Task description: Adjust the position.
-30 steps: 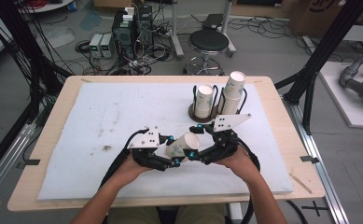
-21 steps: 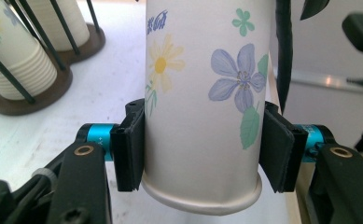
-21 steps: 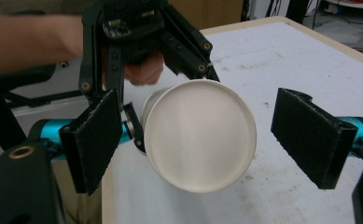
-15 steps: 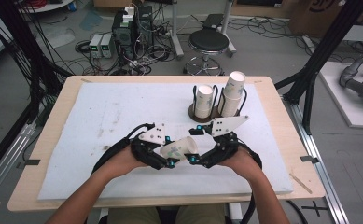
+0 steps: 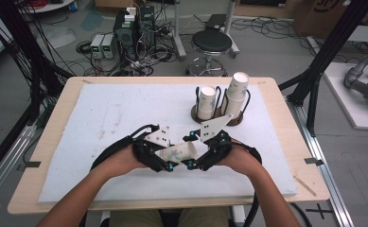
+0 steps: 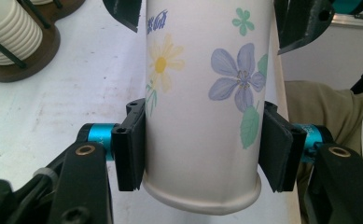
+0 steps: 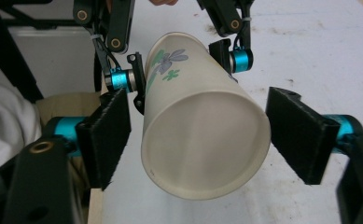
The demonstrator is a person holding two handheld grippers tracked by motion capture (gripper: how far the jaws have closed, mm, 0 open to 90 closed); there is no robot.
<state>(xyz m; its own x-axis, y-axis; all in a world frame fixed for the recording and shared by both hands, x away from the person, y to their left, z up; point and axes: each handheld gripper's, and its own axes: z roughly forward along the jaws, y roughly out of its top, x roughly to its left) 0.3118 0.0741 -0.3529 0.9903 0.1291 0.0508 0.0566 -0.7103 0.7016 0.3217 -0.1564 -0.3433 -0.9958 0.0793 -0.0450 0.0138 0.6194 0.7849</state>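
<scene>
A white paper cup (image 5: 177, 152) printed with flowers lies sideways in the air just above the white mat (image 5: 115, 113), near the table's front. My left gripper (image 5: 168, 160) is shut on it; in the left gripper view both pads press the cup (image 6: 202, 93) near its rolled rim. My right gripper (image 5: 194, 158) faces it from the other side and stands open. In the right gripper view the cup's (image 7: 202, 140) round end sits between the two spread pads (image 7: 300, 135), and the left gripper (image 7: 184, 70) clamps the cup farther back.
A dark wooden cup holder (image 5: 217, 118) with wire posts stands at the back right of the mat, carrying two stacks of paper cups (image 5: 238, 90). Its edge shows at the left gripper view's upper left (image 6: 34, 56). A stool and electronics stand beyond the table.
Both hands and the cup have drifted a little left and toward the table's front edge. The left gripper's hold on the cup is unchanged.
</scene>
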